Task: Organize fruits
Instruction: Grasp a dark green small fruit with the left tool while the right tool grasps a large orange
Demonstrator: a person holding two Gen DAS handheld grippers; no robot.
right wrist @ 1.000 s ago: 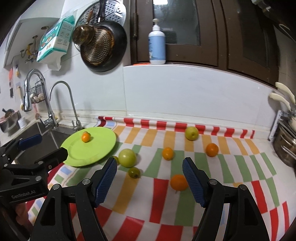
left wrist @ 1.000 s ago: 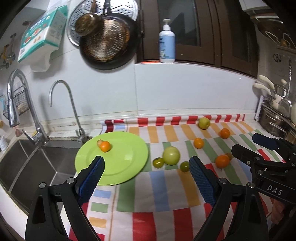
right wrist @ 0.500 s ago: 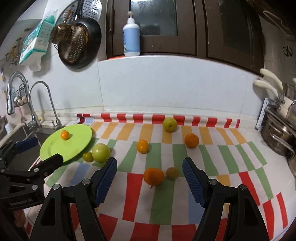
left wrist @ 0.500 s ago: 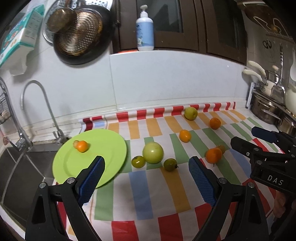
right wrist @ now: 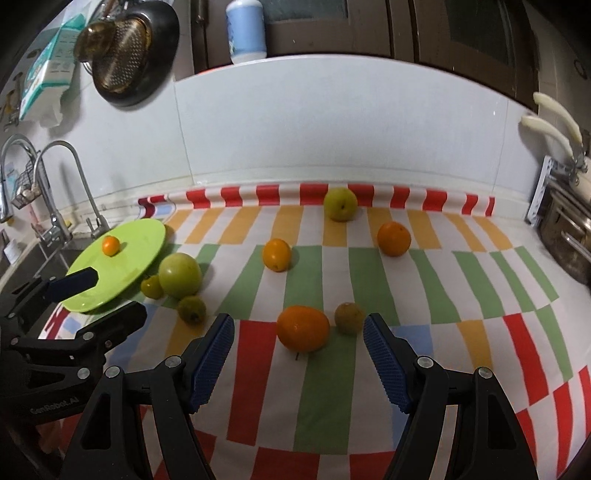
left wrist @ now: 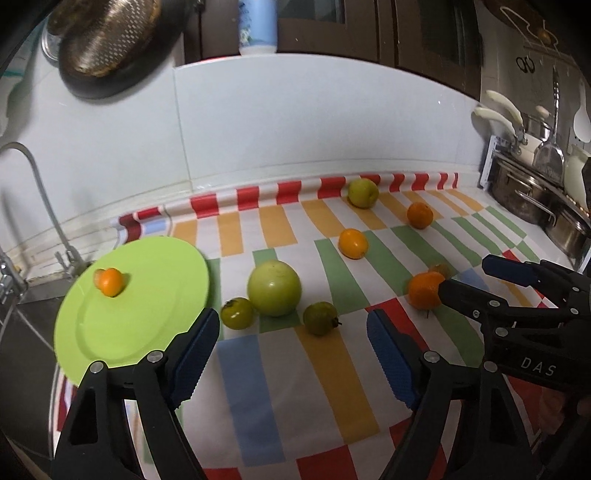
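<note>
Striped, multicoloured cloth (right wrist: 332,387) is spread over the kitchen counter. At left, one small orange fruit (right wrist: 110,245) is set on the round lime-green plate (right wrist: 147,236); eight fruits are left: four green, three orange, one brownish. Left gripper (left wrist: 291,354) is closing on nothing; right gripper (right wrist: 297,356) is held spread, empty.

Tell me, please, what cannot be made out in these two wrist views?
- Left wrist view: small brownish fruit sits mostly behind the big orange.
- Left wrist view: pump bottle, top cut off by the frame edge.
- Right wrist view: paper package, printing blurred and too small to read.
</note>
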